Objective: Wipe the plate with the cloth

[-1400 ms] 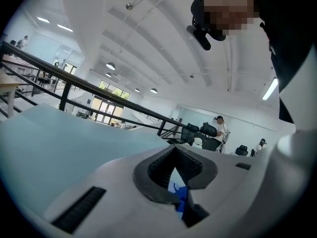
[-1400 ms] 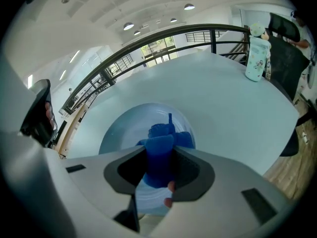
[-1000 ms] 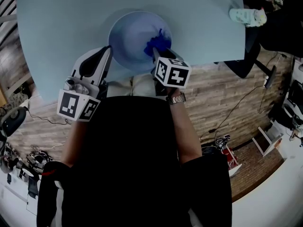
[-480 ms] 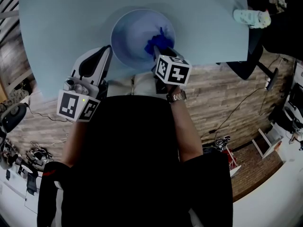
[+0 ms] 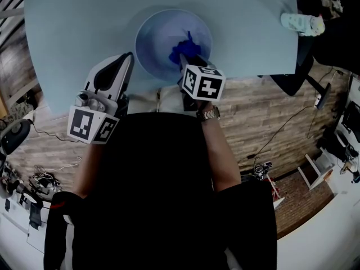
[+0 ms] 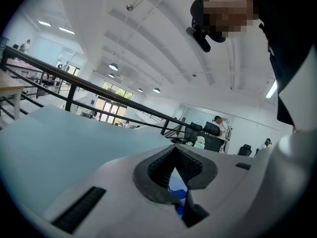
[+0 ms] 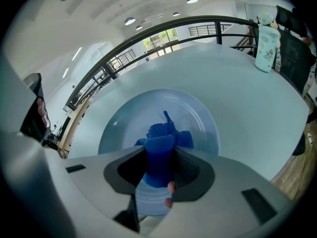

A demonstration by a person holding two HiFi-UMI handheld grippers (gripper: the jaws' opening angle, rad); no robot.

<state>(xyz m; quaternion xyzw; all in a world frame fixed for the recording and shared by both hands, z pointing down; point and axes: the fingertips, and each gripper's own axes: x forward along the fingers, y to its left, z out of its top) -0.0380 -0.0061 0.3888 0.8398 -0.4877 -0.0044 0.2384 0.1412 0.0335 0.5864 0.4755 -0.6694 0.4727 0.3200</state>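
Observation:
A pale blue round plate (image 5: 160, 32) lies on the light blue table (image 5: 79, 21) near its front edge. My right gripper (image 5: 188, 58) is shut on a bright blue cloth (image 5: 183, 49), which is pressed onto the plate's right half. In the right gripper view the cloth (image 7: 161, 143) bunches between the jaws of the right gripper (image 7: 159, 157) over the plate (image 7: 198, 118). My left gripper (image 5: 128, 61) hovers left of the plate at the table's edge, jaws together and holding nothing. The left gripper (image 6: 174, 172) shows only a sliver of blue through its pads.
A small pale green bottle (image 5: 301, 22) stands at the table's far right edge; in the right gripper view the bottle (image 7: 266, 41) is beyond the plate. Wood floor, cables and furniture lie below the table edge. A black railing (image 7: 148, 33) runs behind the table.
The right gripper has slid the cloth slightly left across the plate, toward its middle. The left gripper has stayed in place.

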